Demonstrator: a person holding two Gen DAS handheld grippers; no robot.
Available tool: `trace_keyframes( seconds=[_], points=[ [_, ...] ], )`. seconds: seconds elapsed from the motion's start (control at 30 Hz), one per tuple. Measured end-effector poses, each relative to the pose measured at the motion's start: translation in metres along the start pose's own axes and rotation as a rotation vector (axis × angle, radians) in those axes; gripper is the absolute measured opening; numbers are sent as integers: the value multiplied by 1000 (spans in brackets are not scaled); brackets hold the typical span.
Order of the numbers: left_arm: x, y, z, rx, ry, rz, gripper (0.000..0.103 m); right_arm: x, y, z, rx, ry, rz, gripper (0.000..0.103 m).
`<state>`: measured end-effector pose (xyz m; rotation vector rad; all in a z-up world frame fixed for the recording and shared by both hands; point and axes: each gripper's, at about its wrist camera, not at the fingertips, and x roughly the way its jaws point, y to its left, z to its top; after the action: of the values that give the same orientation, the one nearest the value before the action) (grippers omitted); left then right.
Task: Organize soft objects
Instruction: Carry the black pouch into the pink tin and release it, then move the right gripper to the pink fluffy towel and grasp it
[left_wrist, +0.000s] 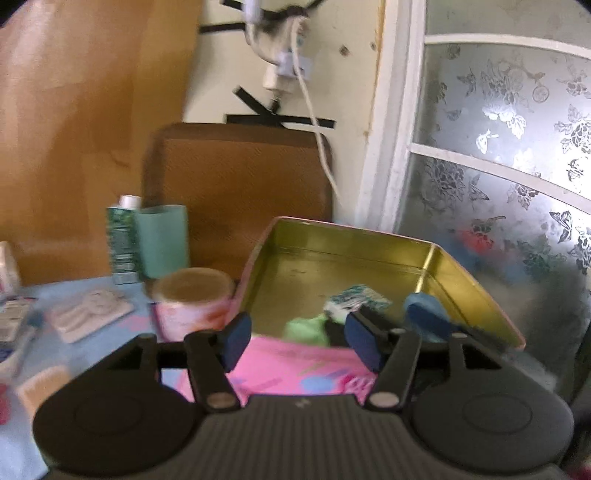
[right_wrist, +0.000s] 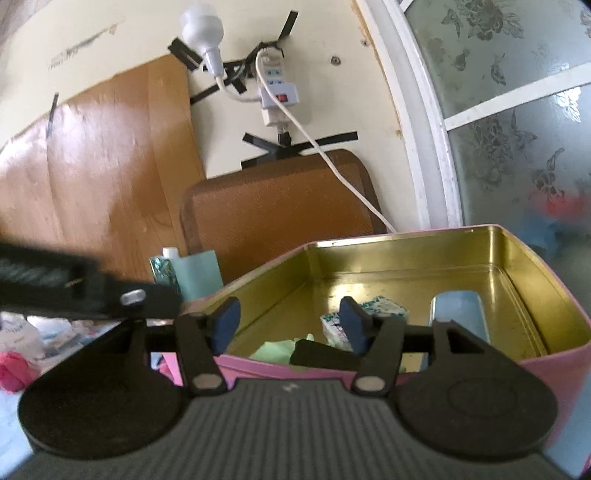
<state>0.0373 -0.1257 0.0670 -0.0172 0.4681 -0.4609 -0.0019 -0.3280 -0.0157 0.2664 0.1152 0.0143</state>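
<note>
The left gripper (left_wrist: 299, 338) has its jaws spread, the blue pads apart with nothing pinched between them; it hangs just over the near pink wall of the tin box (left_wrist: 476, 280), a shallow rectangular tray, pink outside and glossy gold metal inside; the right gripper (right_wrist: 288, 325) likewise stands with jaws apart and empty, its pads above the same near wall, seen from the right wrist view (right_wrist: 532, 266). The soft things lie inside the box on its gold floor: a crumpled light green cloth (left_wrist: 304, 326) at the near edge, soft and rumpled (right_wrist: 275, 349); a small squarish packet (left_wrist: 356, 299) with a white and green print just behind it (right_wrist: 386, 308); a pale blue flat rounded piece (right_wrist: 458, 310) toward the right side, partly hidden by the right gripper's finger in the left view. Left of the box on the light blue tablecloth (left_wrist: 55, 295) stands a short pink roll (left_wrist: 192, 304) with a tan round top, touching or just beside the box wall; behind it a green printed carton (left_wrist: 122, 243) and a teal upright container (left_wrist: 162, 240); a brown textured board (left_wrist: 236, 184) leans on the wall, a white cable (left_wrist: 314, 122) hanging across it.
</note>
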Motion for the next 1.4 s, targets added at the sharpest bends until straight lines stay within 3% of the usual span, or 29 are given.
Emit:
trace_keyframes(
  seconds=[0.1,0.23,0.37,0.5,0.6,0.73,0.87,1.03,1.1,1.17,1.2,1.4],
  points=[
    [-24,30,-17,-33,0,41,60,-7,0,0,20,-22,-1,62],
    [-60,88,-44,-124,35,205,60,-2,6,2,-6,-3,-11,62],
    [-104,156,-70,-282,38,364,62,-1,15,3,-19,21,7,62],
    [-132,212,-89,-418,30,518,62,1,54,2,-41,99,157,62],
    [-137,236,-105,-478,35,587,62,7,106,-6,-144,195,324,62],
    [-142,243,-113,-507,-14,562,67,15,176,-26,-306,299,491,62],
    [-149,243,-116,-512,-53,538,68,35,231,-41,-383,372,576,62],
    [-165,259,-129,-661,-137,488,68,68,278,-50,-408,447,603,63],
    [-169,267,-133,-715,-157,453,68,80,294,-53,-424,460,604,70],
    [-170,270,-134,-731,-169,441,68,87,306,-57,-442,475,594,68],
    [-170,270,-134,-727,-169,440,69,91,308,-58,-445,500,596,58],
    [-167,264,-131,-677,-161,440,69,66,287,-55,-415,532,638,54]
  ],
)
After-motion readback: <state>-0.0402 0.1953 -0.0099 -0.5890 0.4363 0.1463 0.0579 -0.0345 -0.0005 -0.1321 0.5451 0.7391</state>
